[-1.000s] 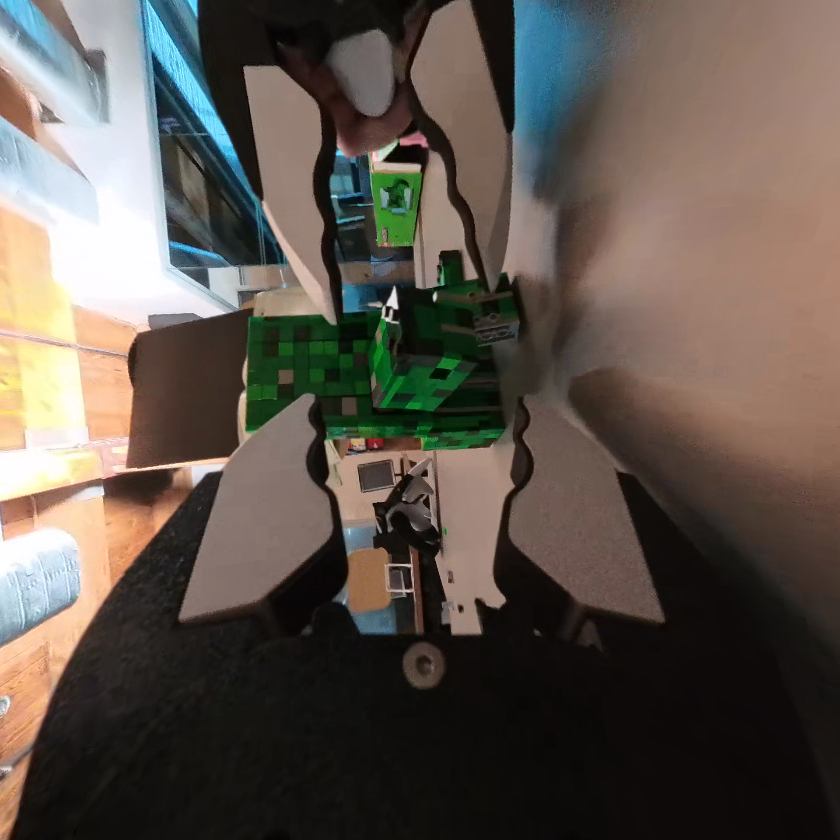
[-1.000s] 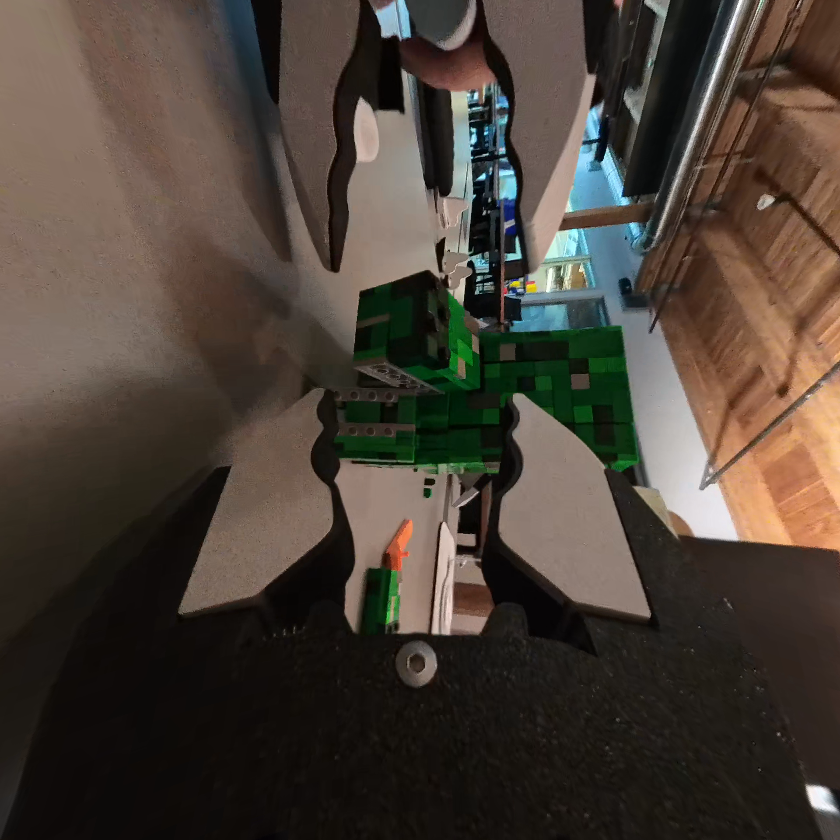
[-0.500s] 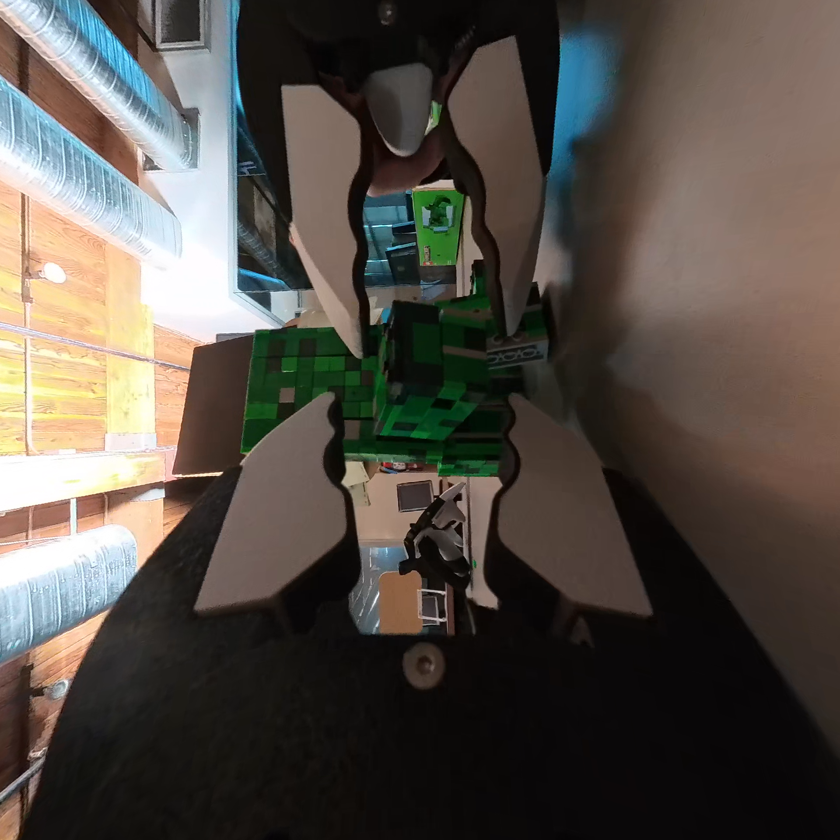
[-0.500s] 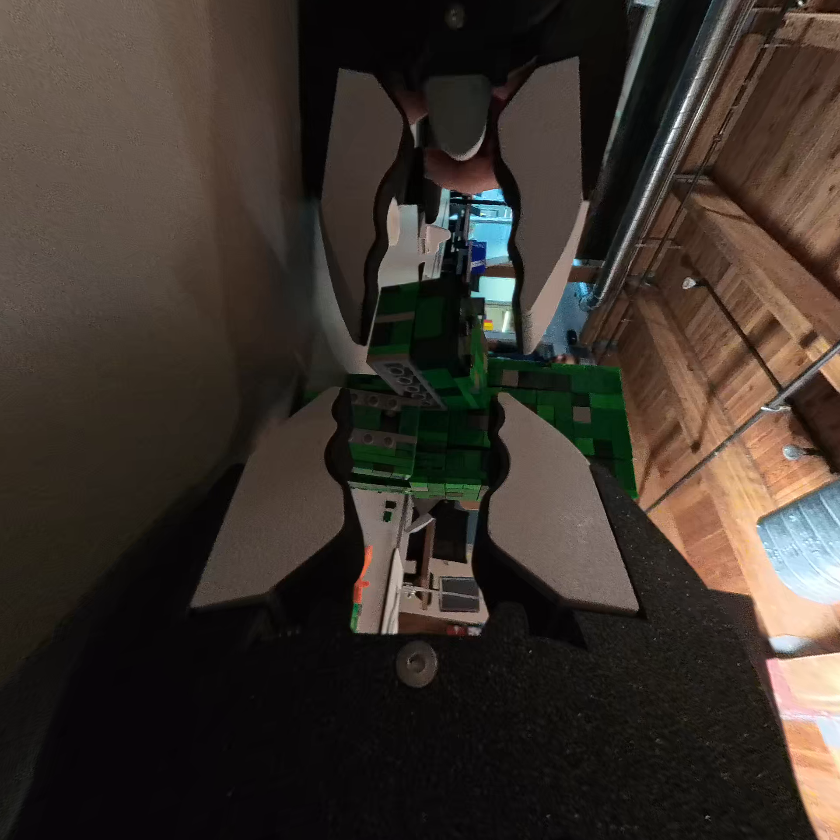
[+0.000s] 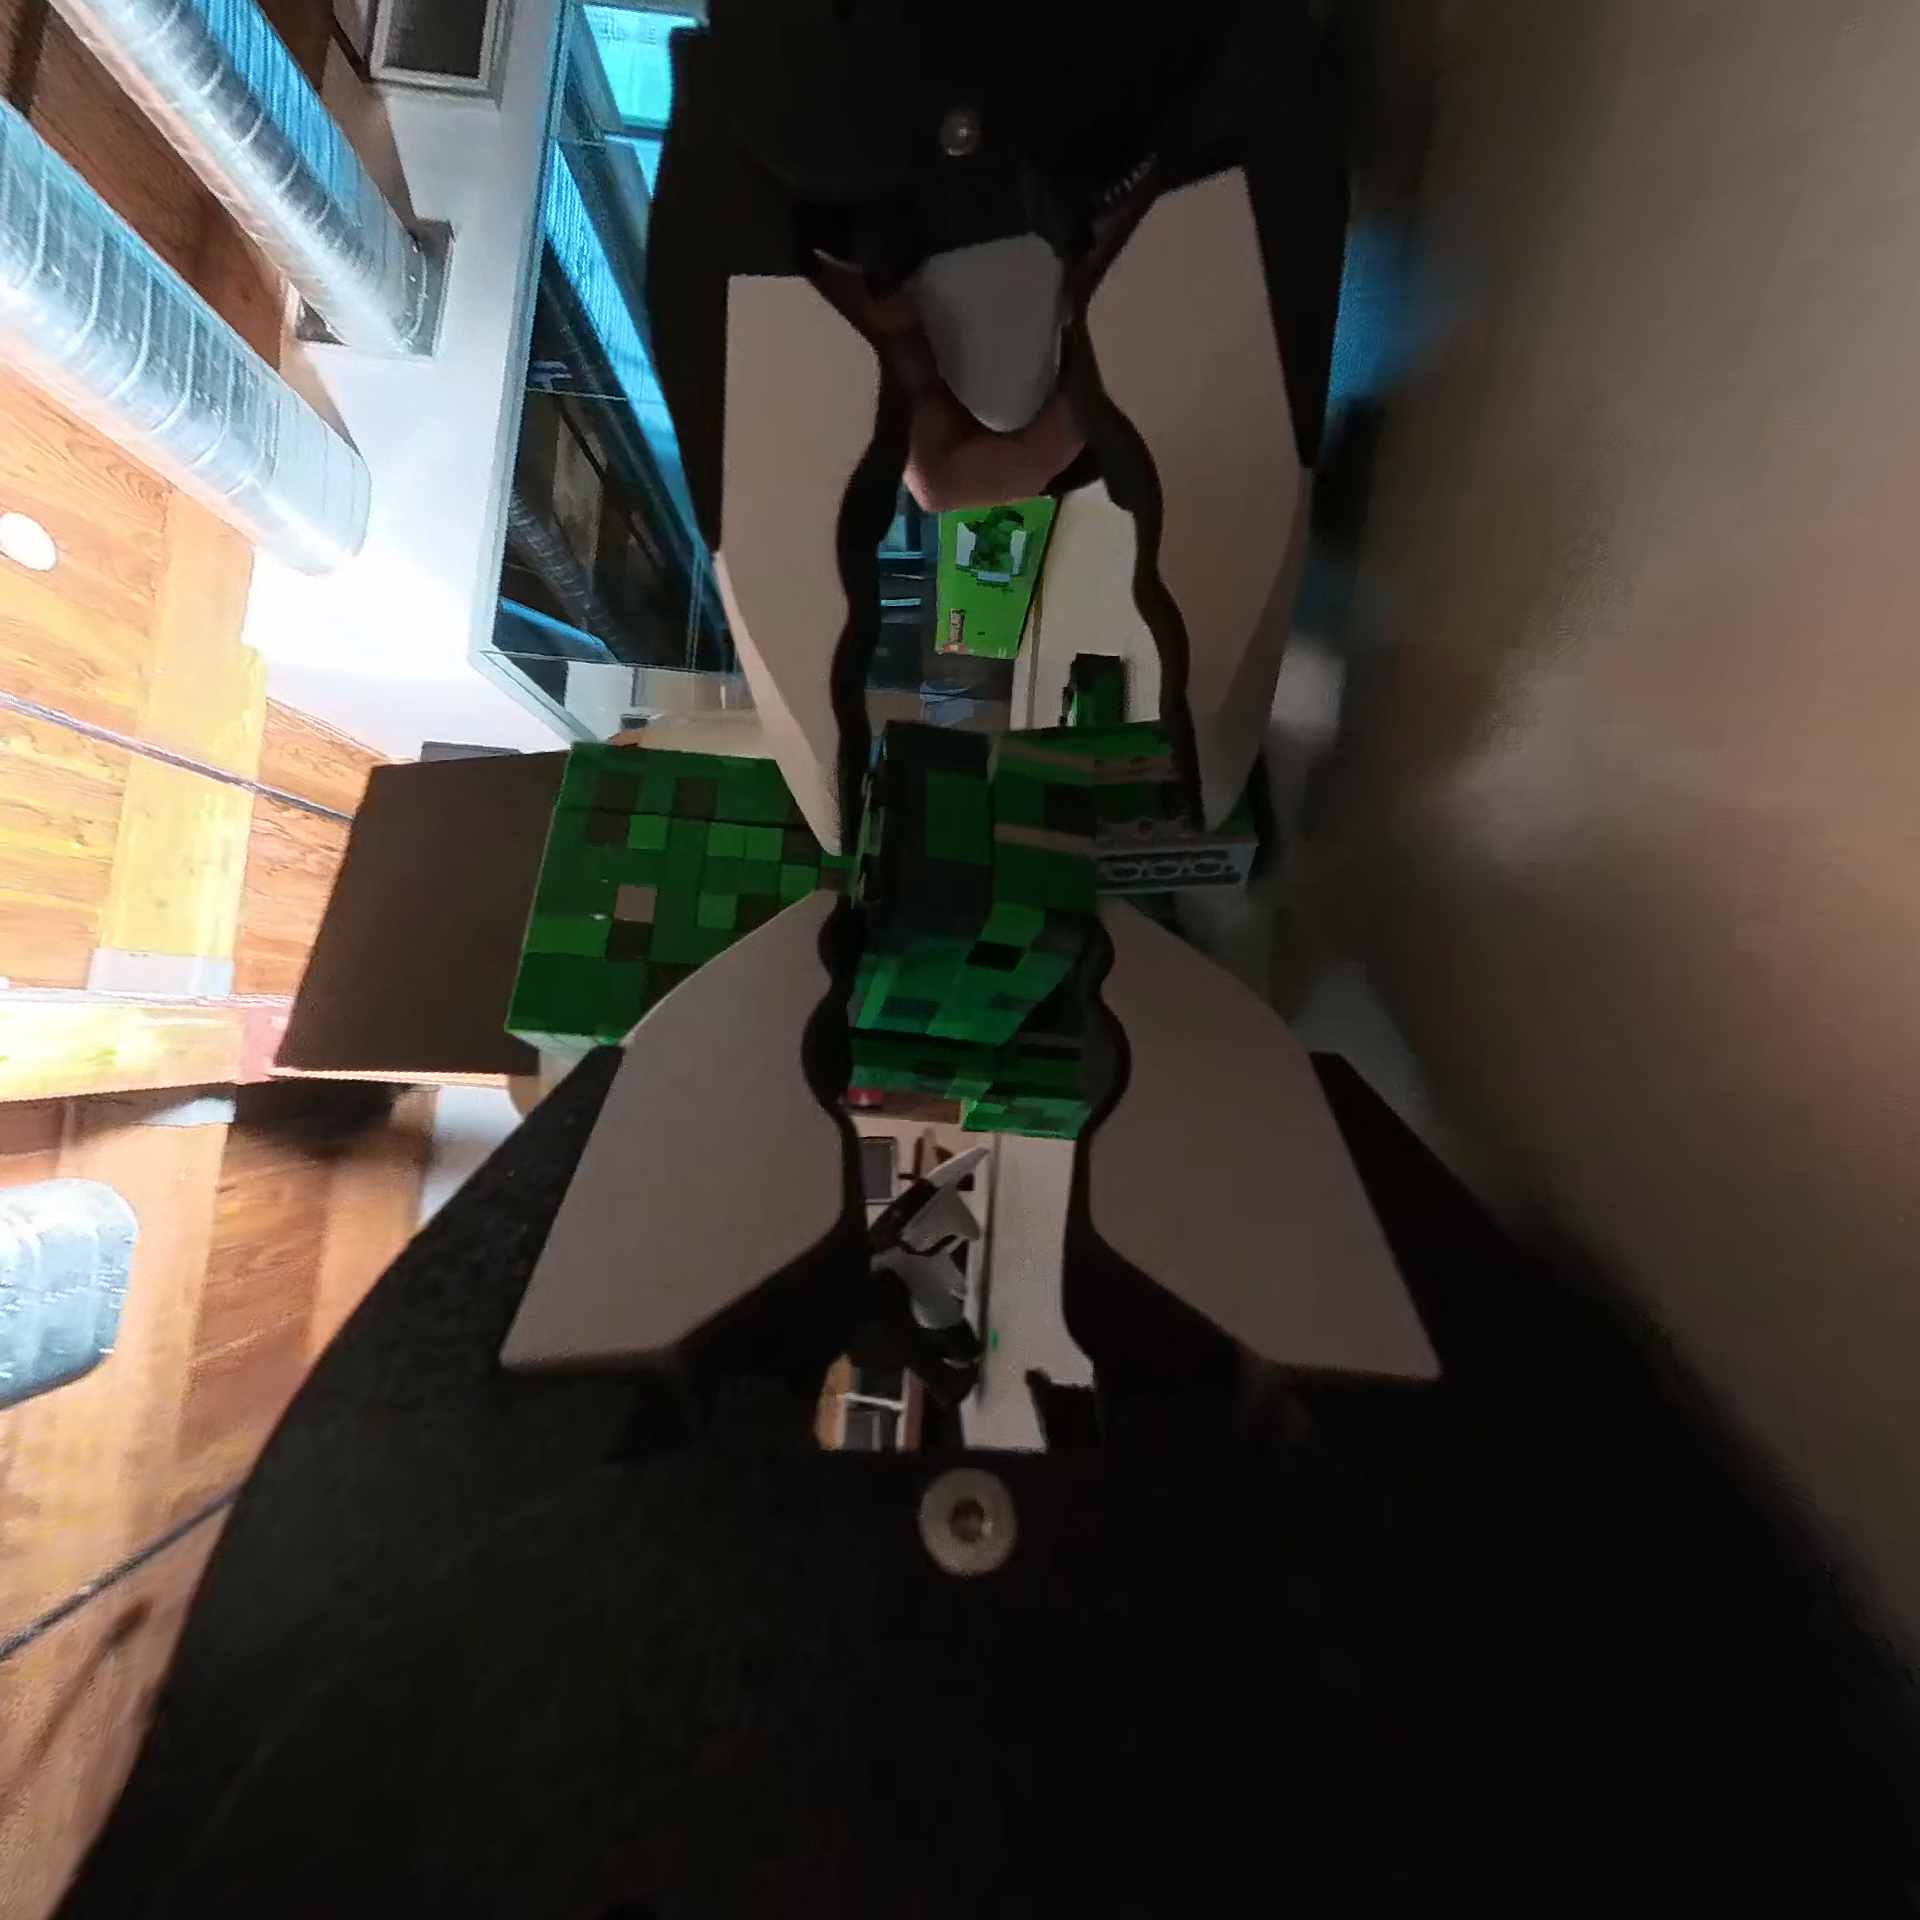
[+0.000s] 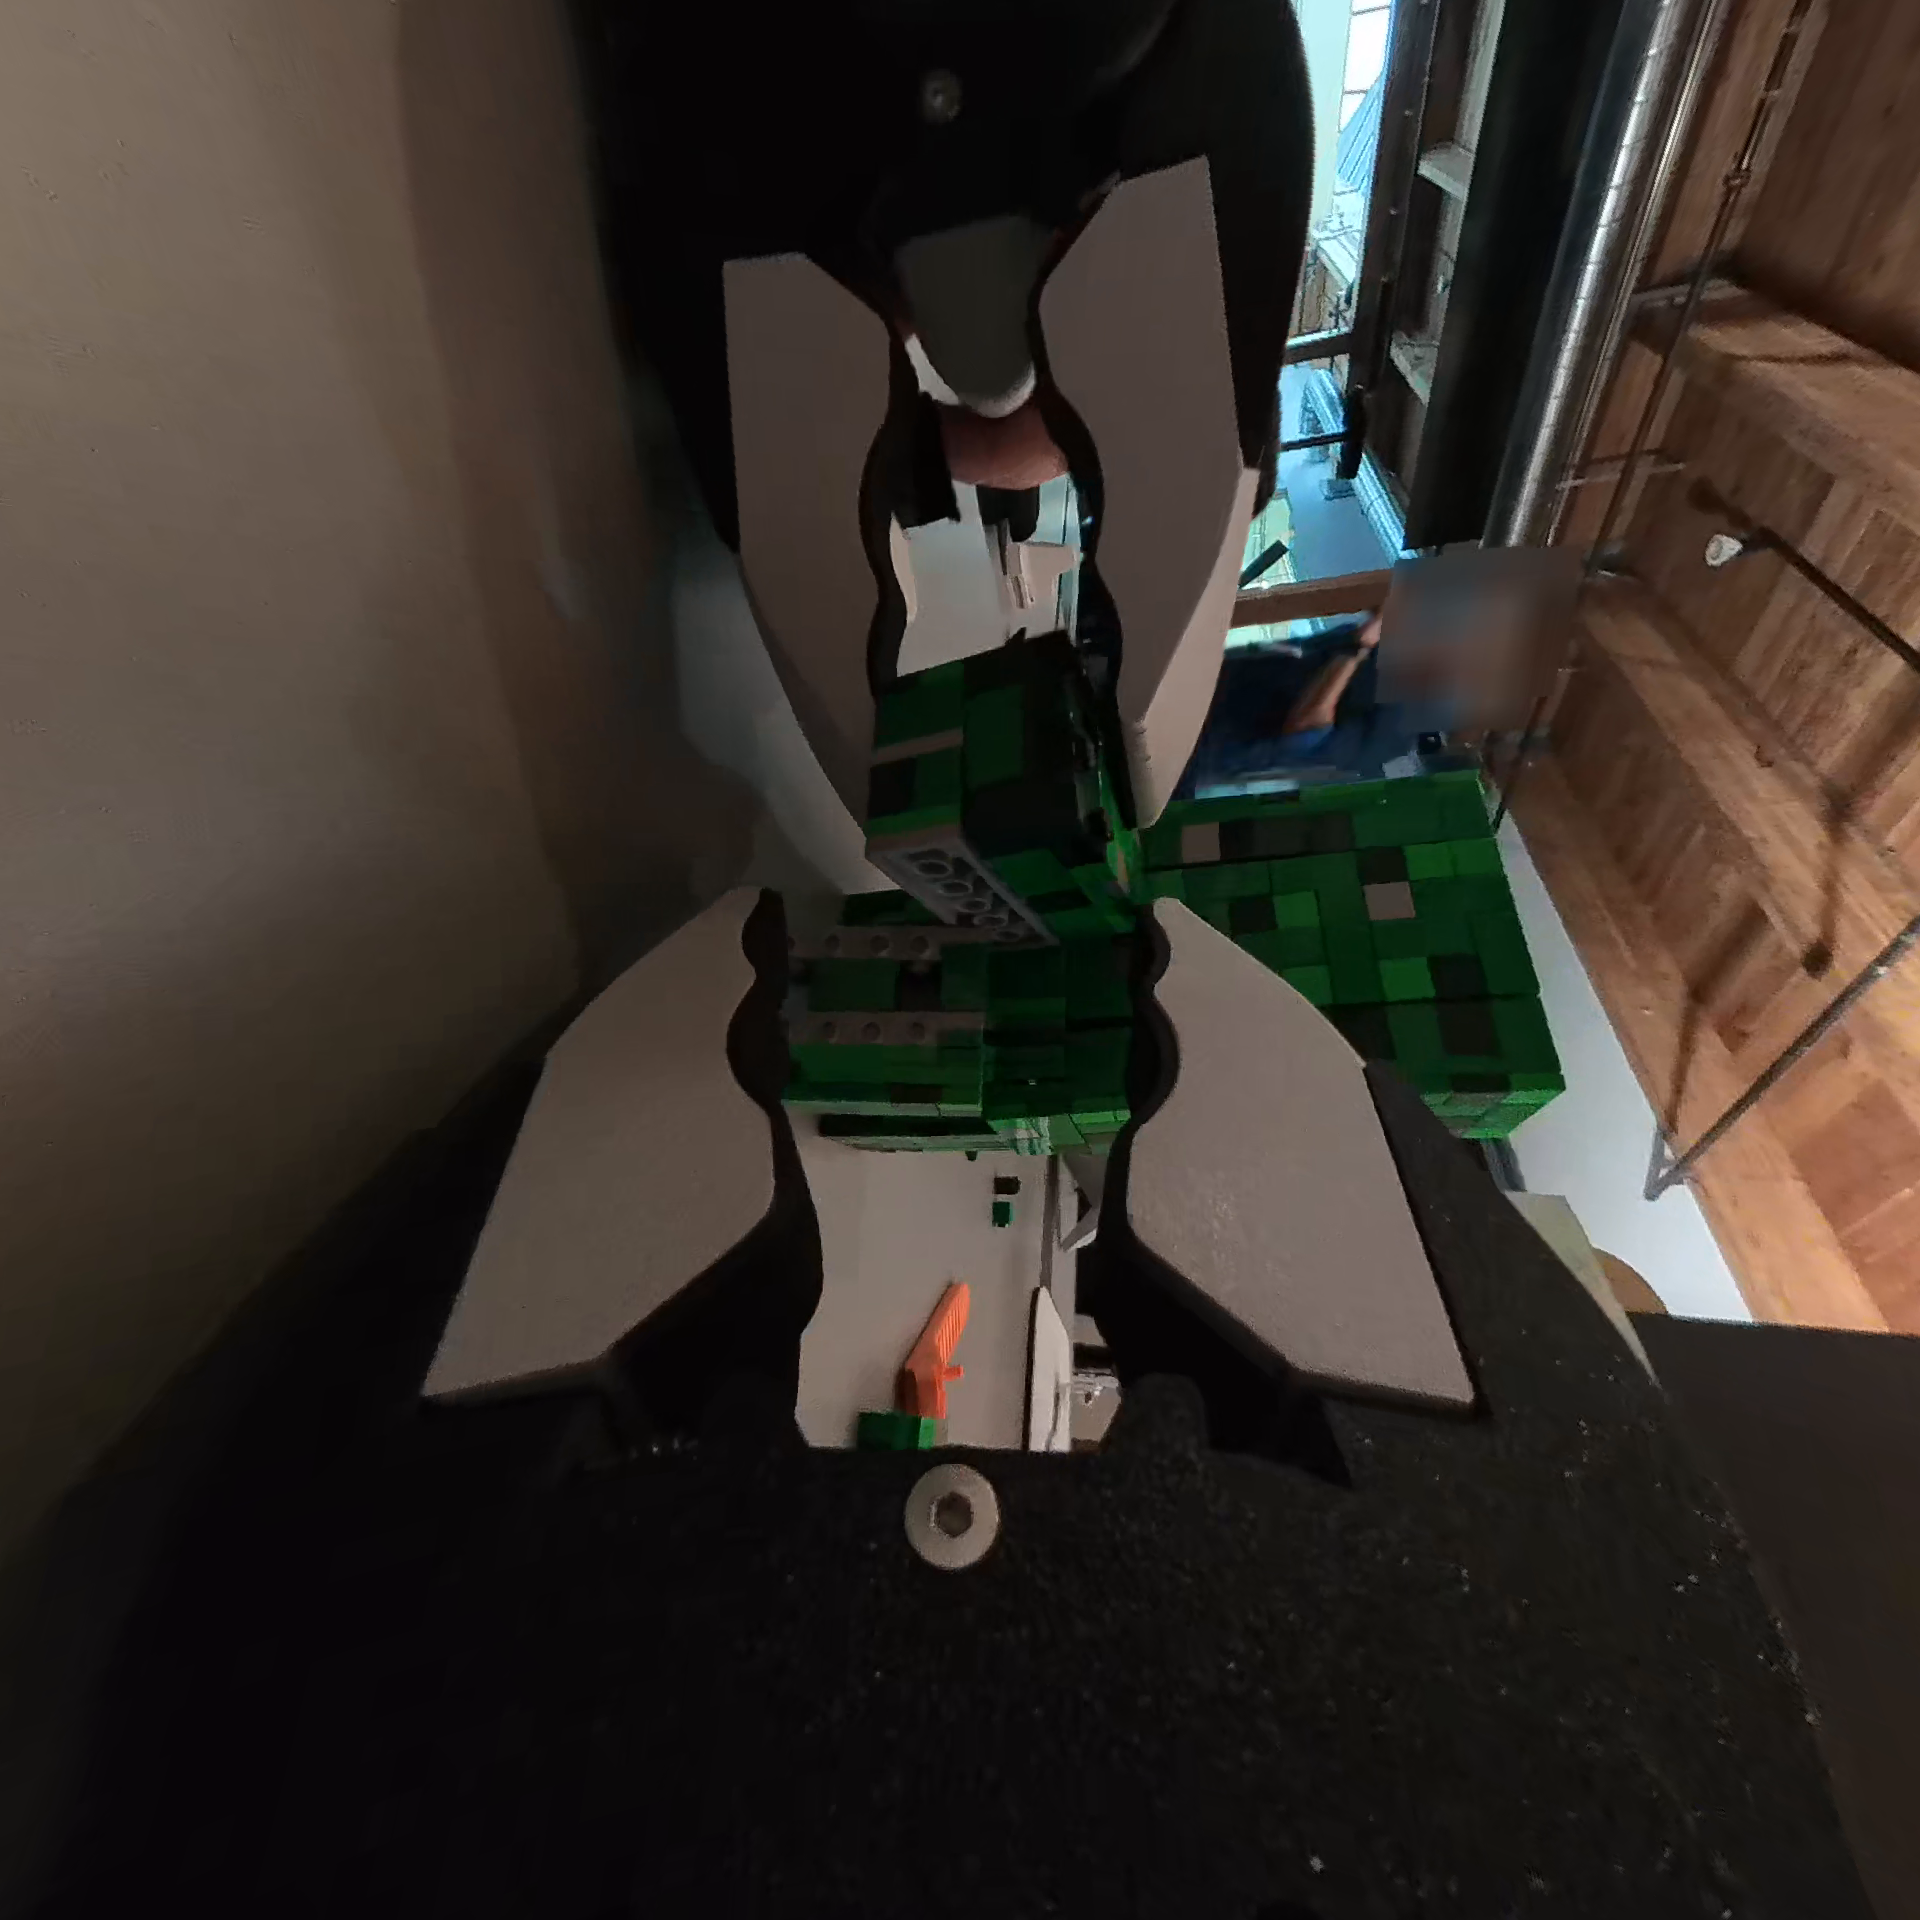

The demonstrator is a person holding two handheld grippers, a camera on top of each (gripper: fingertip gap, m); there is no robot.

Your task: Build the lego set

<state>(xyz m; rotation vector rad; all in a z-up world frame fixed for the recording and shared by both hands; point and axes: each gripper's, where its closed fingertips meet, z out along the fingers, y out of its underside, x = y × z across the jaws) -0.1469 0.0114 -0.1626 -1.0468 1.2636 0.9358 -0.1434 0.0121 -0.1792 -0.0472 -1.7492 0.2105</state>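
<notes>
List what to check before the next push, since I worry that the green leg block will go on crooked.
1. Left gripper grip: its fingers flank the green leg block on both sides. Ok.
2. Right gripper grip: its fingers flank the green model body. Ok.
3. Leg block square to the body: it sits tilted, with its grey underside exposed. Not ok.
4. Studs lined up at the joint: hidden by the bricks. Cannot tell.
5. Orange brick separator out of the way: it lies on the white table, apart from the model. Ok.
</notes>
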